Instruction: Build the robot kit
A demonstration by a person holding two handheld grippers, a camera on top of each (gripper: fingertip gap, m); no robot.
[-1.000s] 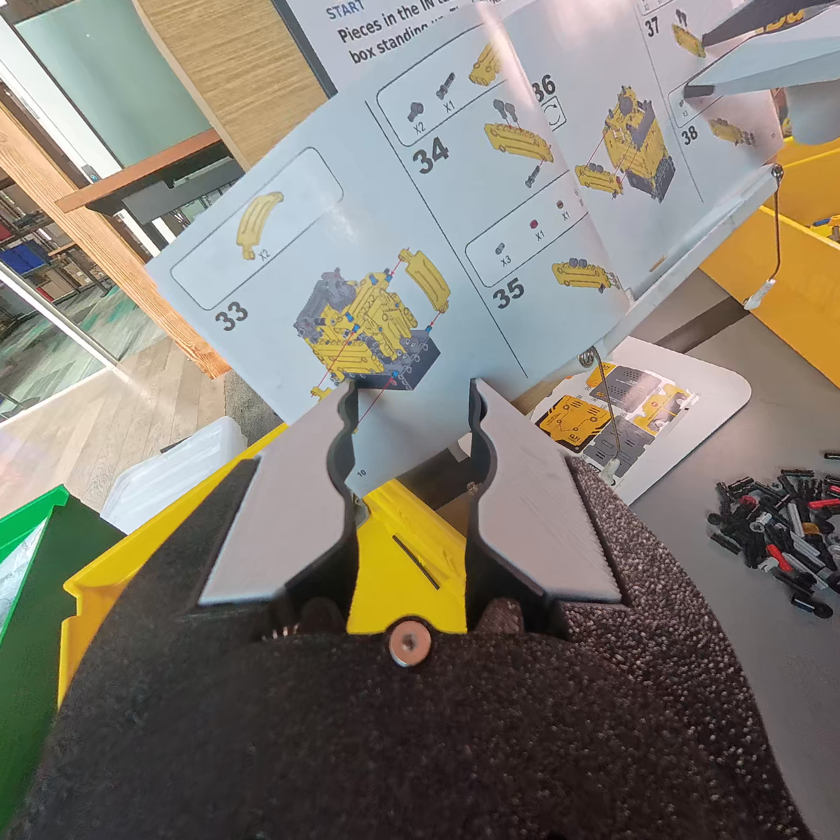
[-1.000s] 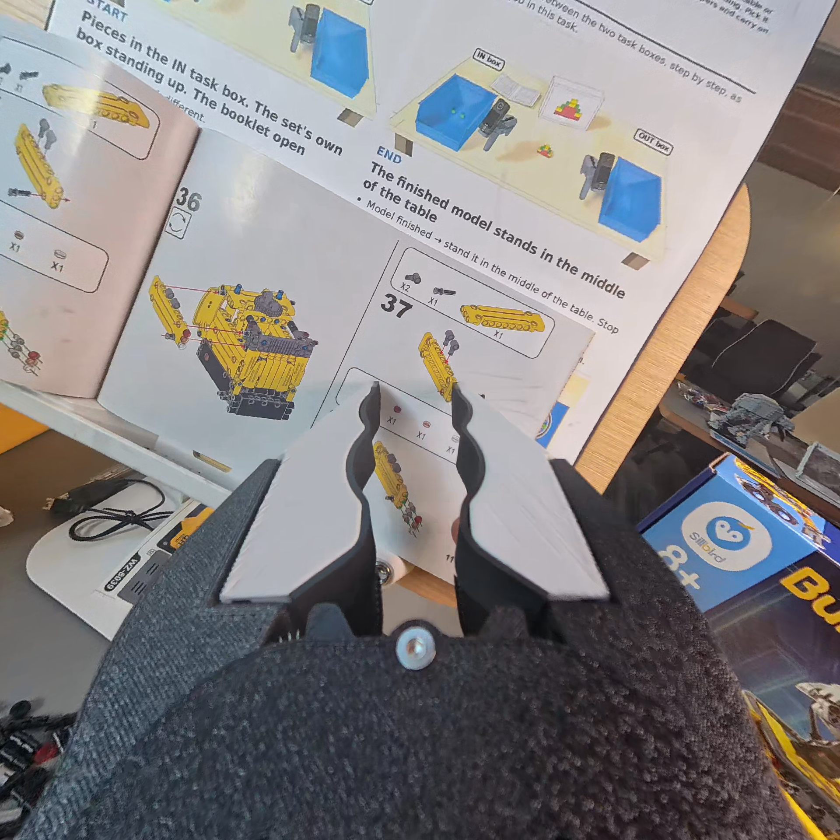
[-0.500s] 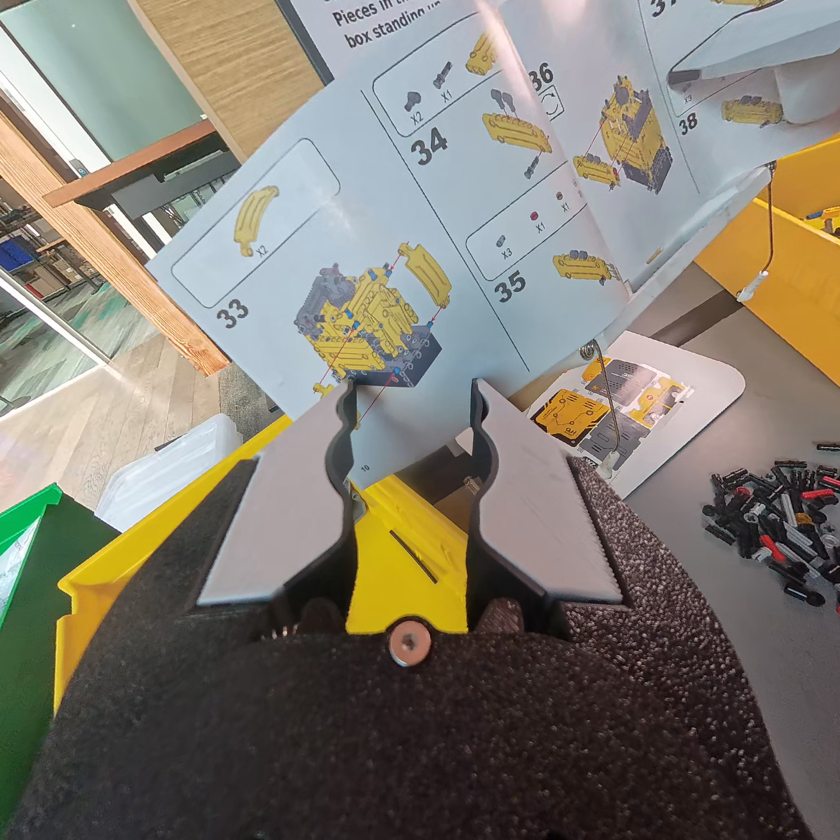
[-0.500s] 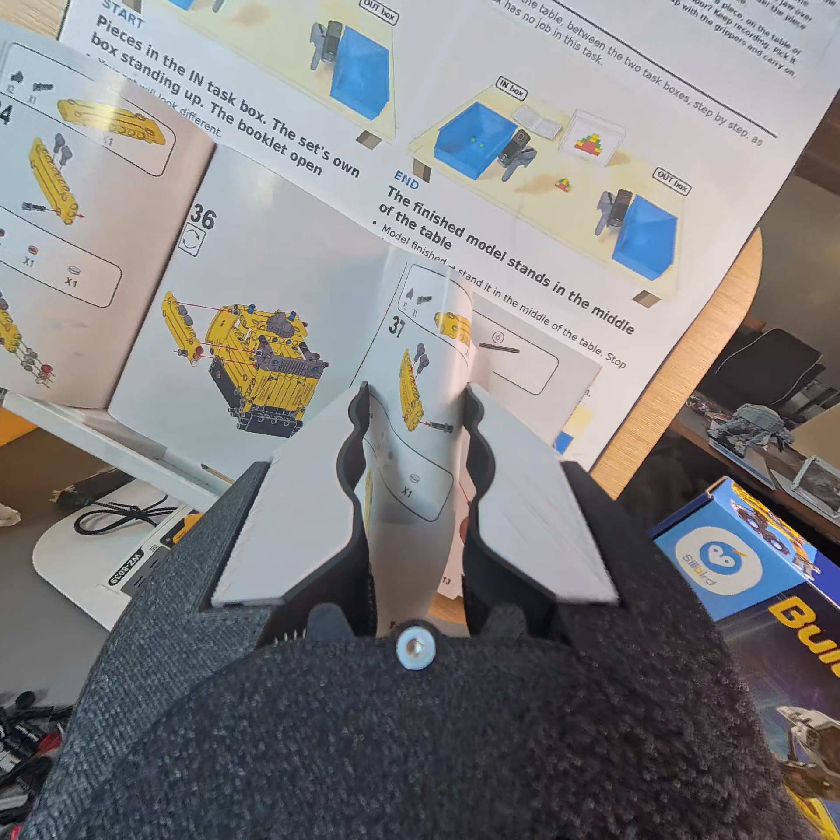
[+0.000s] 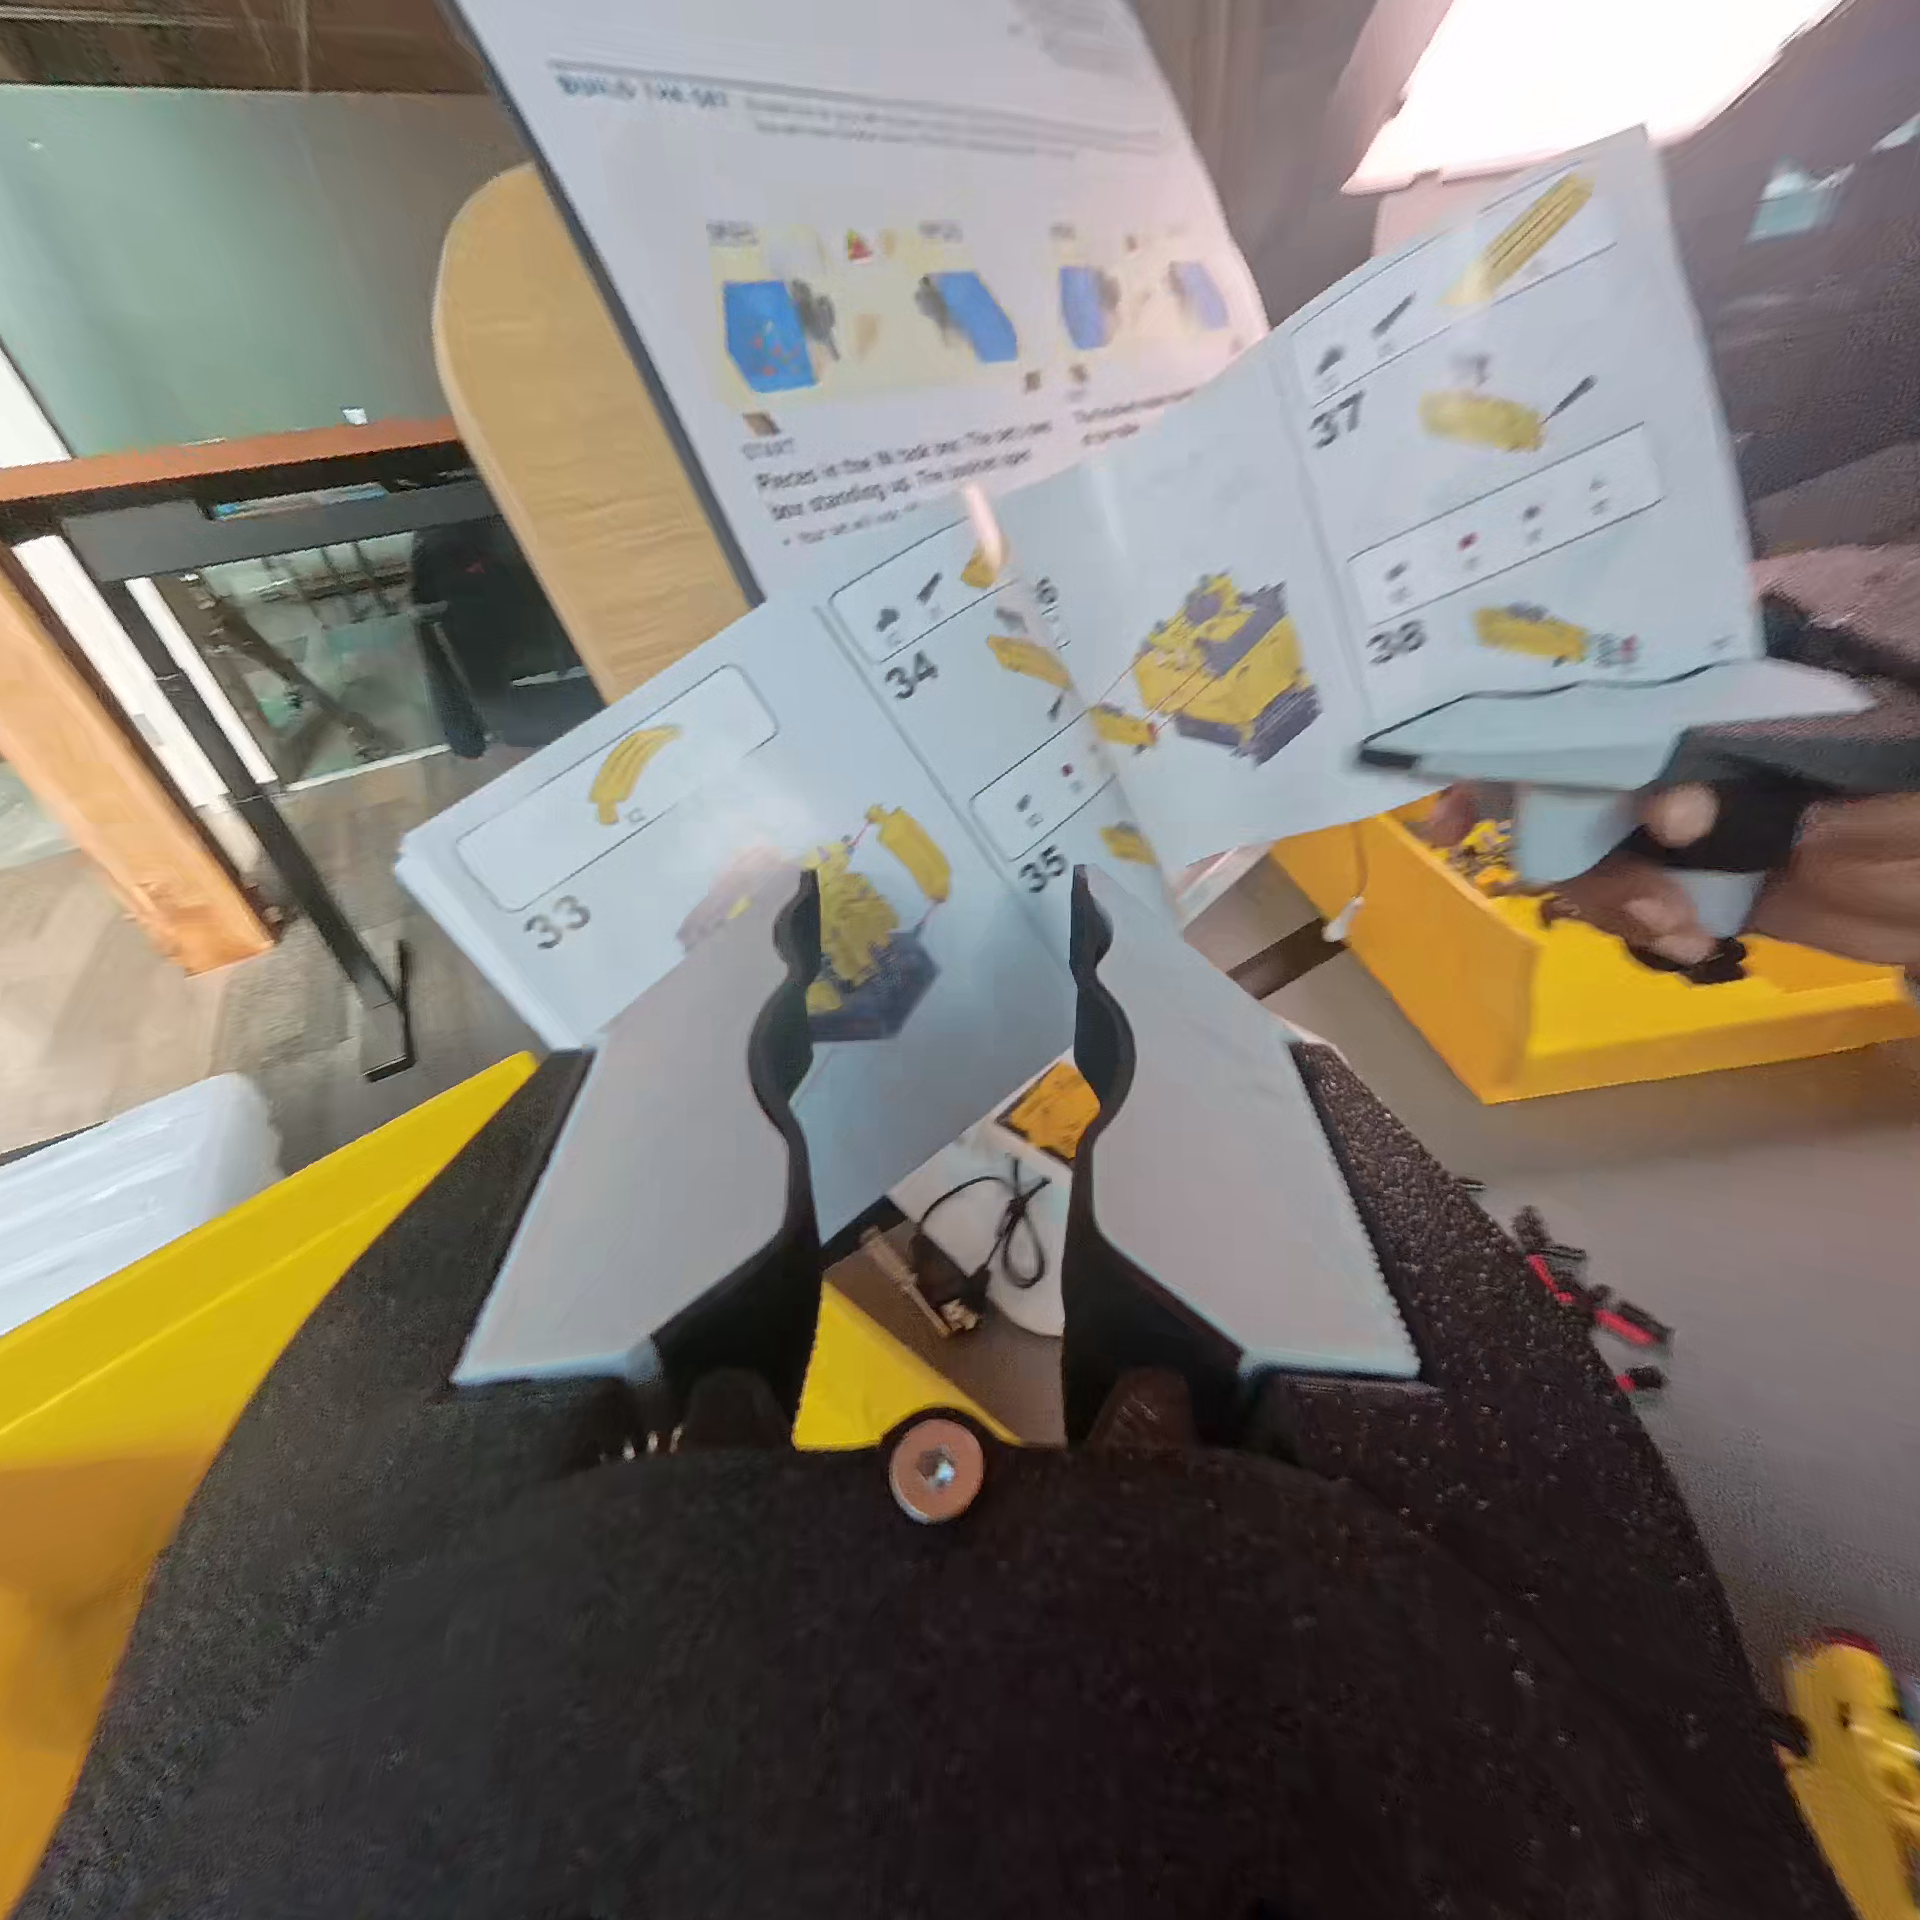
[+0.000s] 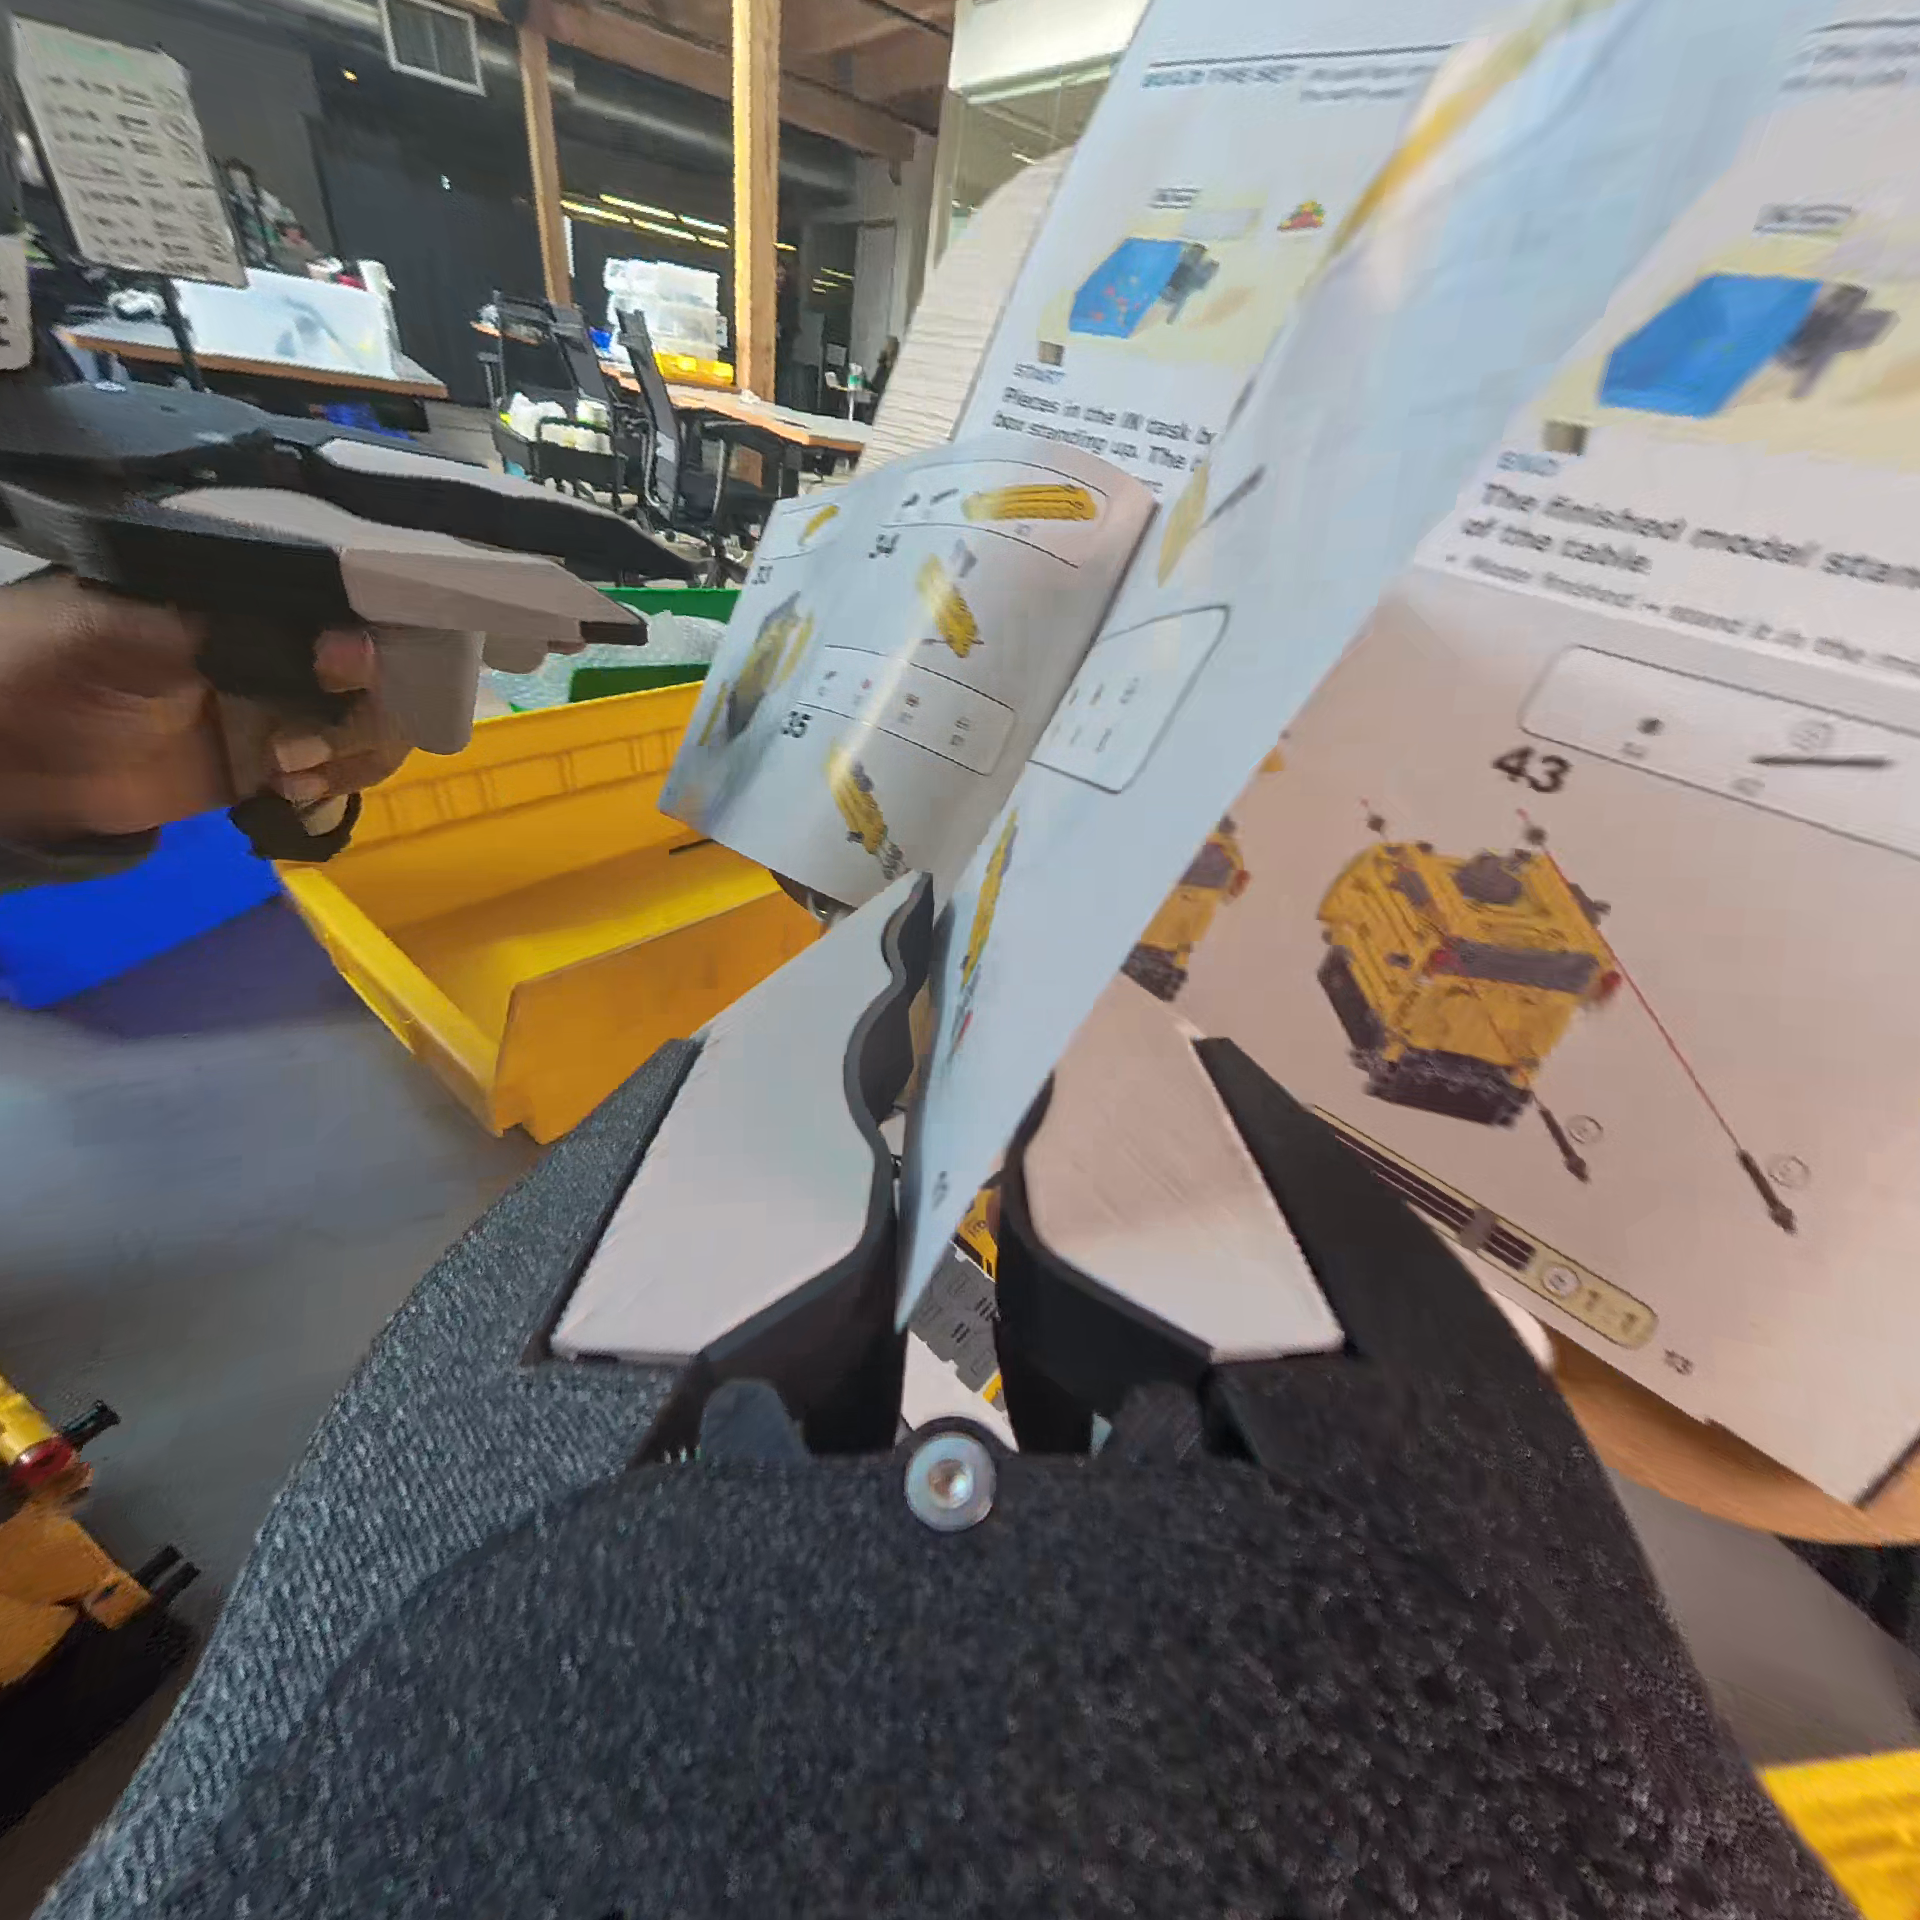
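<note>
An open instruction booklet (image 5: 727, 831) stands on a holder in front of a large printed poster (image 5: 883, 260). My left gripper (image 5: 940, 904) is open and empty, its fingers just short of the booklet's left-hand page. My right gripper (image 6: 977, 987) is shut on the lower edge of one booklet page (image 6: 1195, 727) and holds it lifted and half turned. That page (image 5: 1455, 520) and the right gripper (image 5: 1392, 743) also show at the right of the left wrist view. The left gripper (image 6: 623, 629), held by a hand, shows at the left of the right wrist view.
A yellow bin (image 6: 582, 935) sits on the grey table left of the booklet, another yellow bin (image 5: 1558, 1018) to the right. Small black and red loose parts (image 5: 1590, 1309) lie on the table. A yellow built model (image 6: 42, 1538) stands near the front. A black cable (image 5: 997, 1236) lies under the booklet.
My right gripper has closed on the page and swung it up and to the left. Both views are blurred from fast motion. My left gripper has stayed open and drawn back a little.
</note>
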